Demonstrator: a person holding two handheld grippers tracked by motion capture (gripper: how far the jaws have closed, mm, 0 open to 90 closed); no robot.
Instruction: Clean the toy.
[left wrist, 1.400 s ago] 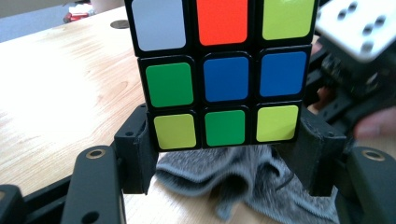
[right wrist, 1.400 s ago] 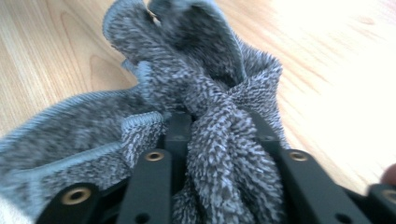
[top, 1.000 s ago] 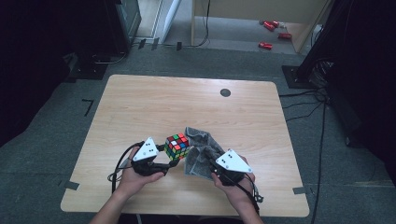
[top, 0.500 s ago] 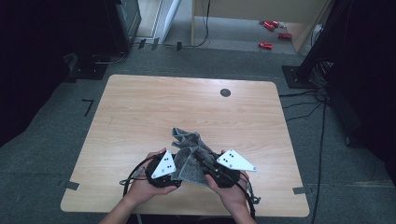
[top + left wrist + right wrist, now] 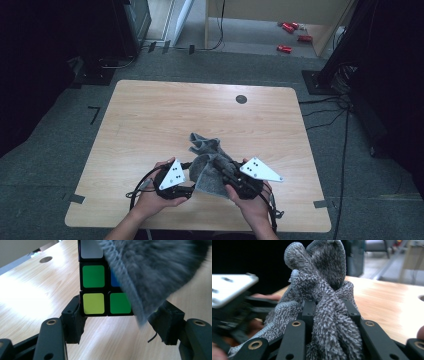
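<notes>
Bare table [image 5: 165,115] lies open beyond the bunched cloth [image 5: 210,162], which blocks between both grippers.

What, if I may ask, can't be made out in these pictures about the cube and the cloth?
- Cube: left gripper view, right part hidden under the grey cloth; top cut by the frame.
- High view: cloth covers the cube.
- Right gripper view: cloth bunched between the jaws hides the pads.

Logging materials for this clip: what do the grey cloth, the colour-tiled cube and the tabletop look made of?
The grey looped cloth looks like terry or microfibre towelling: fuzzy matte pile with a stitched hem. The black puzzle cube with coloured tiles seems hard plastic, its black frame glossy around smooth green, yellow and blue tiles. The pale wooden table shows light grain with a soft sheen, possibly laminate or veneer rather than solid wood.
</notes>
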